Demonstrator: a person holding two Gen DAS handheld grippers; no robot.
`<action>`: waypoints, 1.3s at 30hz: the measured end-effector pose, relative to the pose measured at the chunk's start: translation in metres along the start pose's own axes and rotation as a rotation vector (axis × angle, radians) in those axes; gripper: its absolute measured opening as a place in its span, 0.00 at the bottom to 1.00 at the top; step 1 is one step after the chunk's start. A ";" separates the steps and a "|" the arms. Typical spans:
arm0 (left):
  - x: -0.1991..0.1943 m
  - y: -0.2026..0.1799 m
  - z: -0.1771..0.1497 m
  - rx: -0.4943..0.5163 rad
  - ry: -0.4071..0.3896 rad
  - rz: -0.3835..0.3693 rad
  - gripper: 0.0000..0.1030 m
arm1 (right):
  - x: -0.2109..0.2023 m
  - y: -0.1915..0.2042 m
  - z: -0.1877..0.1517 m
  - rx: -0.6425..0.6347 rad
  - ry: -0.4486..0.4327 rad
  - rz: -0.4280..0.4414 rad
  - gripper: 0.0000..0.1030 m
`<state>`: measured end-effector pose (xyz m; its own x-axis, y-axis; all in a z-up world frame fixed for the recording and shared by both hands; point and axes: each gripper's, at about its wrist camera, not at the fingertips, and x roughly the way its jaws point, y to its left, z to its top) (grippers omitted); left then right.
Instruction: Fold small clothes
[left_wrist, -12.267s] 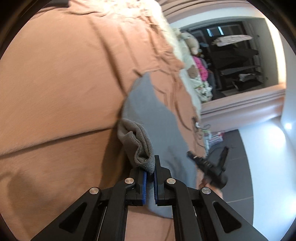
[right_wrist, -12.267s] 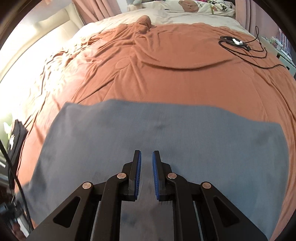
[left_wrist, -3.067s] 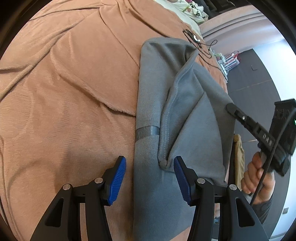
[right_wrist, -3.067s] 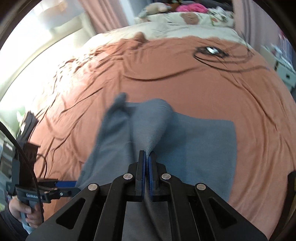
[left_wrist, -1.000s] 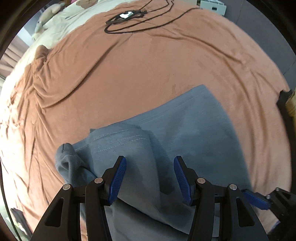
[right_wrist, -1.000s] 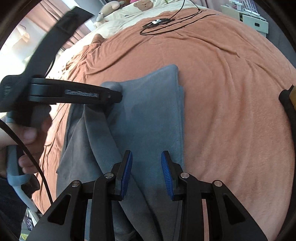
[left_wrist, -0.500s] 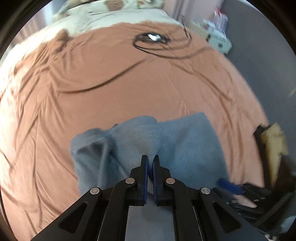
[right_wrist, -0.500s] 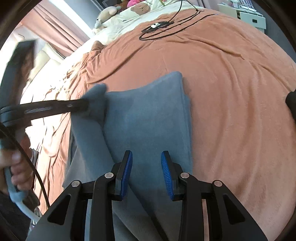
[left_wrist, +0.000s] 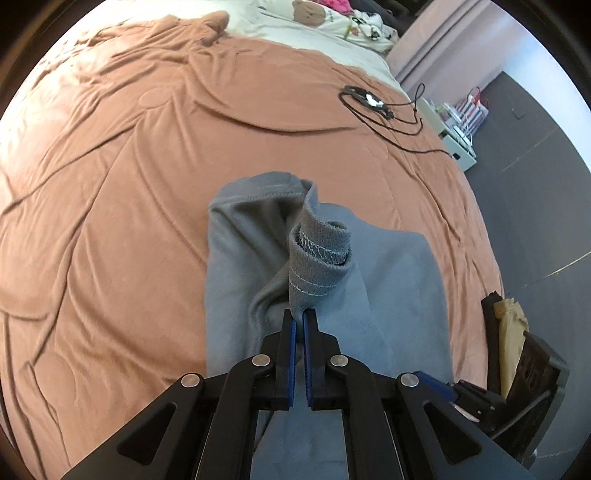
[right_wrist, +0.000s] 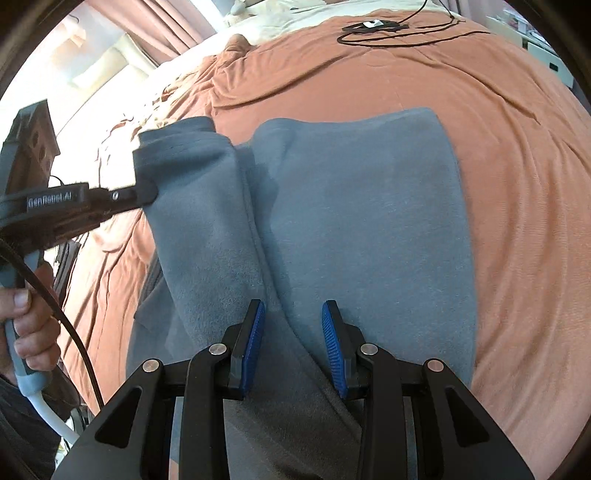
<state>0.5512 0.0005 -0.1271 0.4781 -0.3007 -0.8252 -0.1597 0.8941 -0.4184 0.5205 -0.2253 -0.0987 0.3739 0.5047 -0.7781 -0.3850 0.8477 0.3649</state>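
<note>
Left tongs (left_wrist: 298, 316) clench the hemmed edge of the grey garment (right_wrist: 362, 221), which lies half-folded on the bed's brown blanket (left_wrist: 110, 221); right tongs (right_wrist: 291, 332) hover released above it. A thin pinch could slip, dropping the fold crooked.

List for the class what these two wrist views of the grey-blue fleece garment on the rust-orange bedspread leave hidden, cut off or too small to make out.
- Grey-blue fleece garment: near end cut off by the bottom edge and hidden by the right gripper in the right wrist view.
- Pinched hem: hidden between the left gripper pads, left wrist view.
- Small white device on the black cable: too small to identify.
- Rust-orange bedspread beneath the garment: covered.
</note>
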 end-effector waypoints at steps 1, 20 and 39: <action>-0.001 0.004 -0.002 -0.009 0.001 -0.003 0.03 | 0.000 0.000 0.002 0.004 -0.001 0.004 0.29; 0.013 0.058 -0.038 -0.169 0.039 -0.105 0.02 | 0.037 0.047 0.054 -0.076 -0.032 0.039 0.29; 0.020 0.063 -0.031 -0.189 0.049 -0.147 0.02 | 0.077 0.077 0.086 -0.341 -0.013 0.106 0.06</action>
<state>0.5242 0.0408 -0.1816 0.4663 -0.4428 -0.7658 -0.2528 0.7629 -0.5950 0.5918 -0.1074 -0.0866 0.3262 0.5909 -0.7379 -0.6813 0.6881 0.2499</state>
